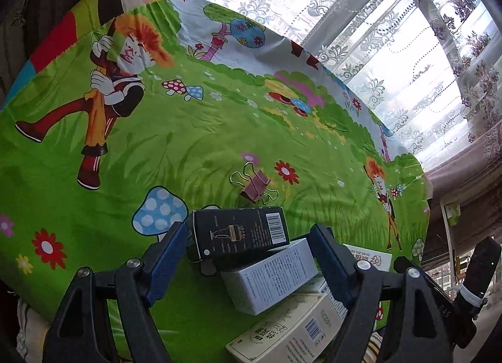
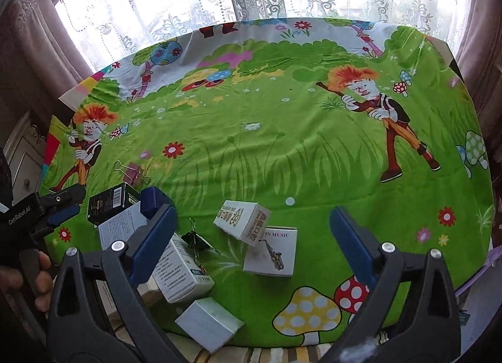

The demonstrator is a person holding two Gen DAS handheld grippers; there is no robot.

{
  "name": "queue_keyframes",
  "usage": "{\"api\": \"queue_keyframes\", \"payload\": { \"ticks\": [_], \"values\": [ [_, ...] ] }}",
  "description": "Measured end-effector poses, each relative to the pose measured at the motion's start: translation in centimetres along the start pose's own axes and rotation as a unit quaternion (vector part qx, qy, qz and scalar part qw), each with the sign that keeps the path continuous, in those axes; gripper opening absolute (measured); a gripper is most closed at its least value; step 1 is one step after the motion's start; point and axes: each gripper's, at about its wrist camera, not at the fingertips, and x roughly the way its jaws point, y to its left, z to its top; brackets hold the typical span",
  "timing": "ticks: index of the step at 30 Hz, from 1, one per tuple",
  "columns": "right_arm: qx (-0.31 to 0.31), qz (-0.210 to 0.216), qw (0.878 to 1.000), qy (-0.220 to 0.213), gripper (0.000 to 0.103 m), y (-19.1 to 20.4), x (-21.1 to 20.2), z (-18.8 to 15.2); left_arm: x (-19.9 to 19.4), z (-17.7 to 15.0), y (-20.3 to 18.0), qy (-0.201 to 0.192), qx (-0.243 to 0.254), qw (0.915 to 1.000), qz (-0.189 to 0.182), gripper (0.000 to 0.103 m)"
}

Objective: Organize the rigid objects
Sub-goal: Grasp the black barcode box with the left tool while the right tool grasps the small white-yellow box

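Boxes crowd the near edge of the desk [image 1: 219, 131], which wears a green cartoon-printed cloth. In the left wrist view, the left claw [image 1: 251, 256] stands released, its blue pads wide on either side of a black box [image 1: 240, 233] that leans on a grey-white box [image 1: 271, 275]; neither pad clearly touches them. A cream box with a barcode [image 1: 291, 328] lies nearer still, and a dark red binder clip [image 1: 255, 187] sits just beyond the black box. Lace curtains [image 1: 392, 49] hang behind. In the right wrist view, the right claw [image 2: 251, 234] is likewise spread, nothing between its pads. Beyond it a white box with red lettering [image 2: 241, 217] tilts against a white box showing a saxophone [image 2: 273, 253]. To the left sit a black binder clip [image 2: 196, 240], a text-covered white box [image 2: 180, 272] and a plain white box [image 2: 208, 323]. At far left a hand [image 2: 31, 281] holds the other claw over the black box.
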Motion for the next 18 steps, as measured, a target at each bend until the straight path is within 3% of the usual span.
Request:
{"api": "queue_keyframes", "payload": {
  "ticks": [5,9,13,18],
  "values": [
    [-0.005,0.036,0.999,0.019,0.095,-0.5,1.5,0.2,0.1,-0.2,-0.1,-0.007,0.007,0.9999,-0.005,0.081],
    [-0.001,0.061,0.998,0.035,0.078,-0.8,2.5,0.2,0.6,-0.3,0.4,-0.005,-0.003,0.9999,-0.011,0.081],
    [-0.007,0.069,0.997,0.043,0.070,-0.5,3.1,0.1,1.3,-0.2,1.0,0.000,-0.010,0.9999,-0.003,0.081],
    [-0.023,0.070,0.996,0.050,0.044,0.1,3.5,-0.1,2.2,-0.3,0.9,0.007,-0.011,0.9999,0.008,0.081]
  ]
}}
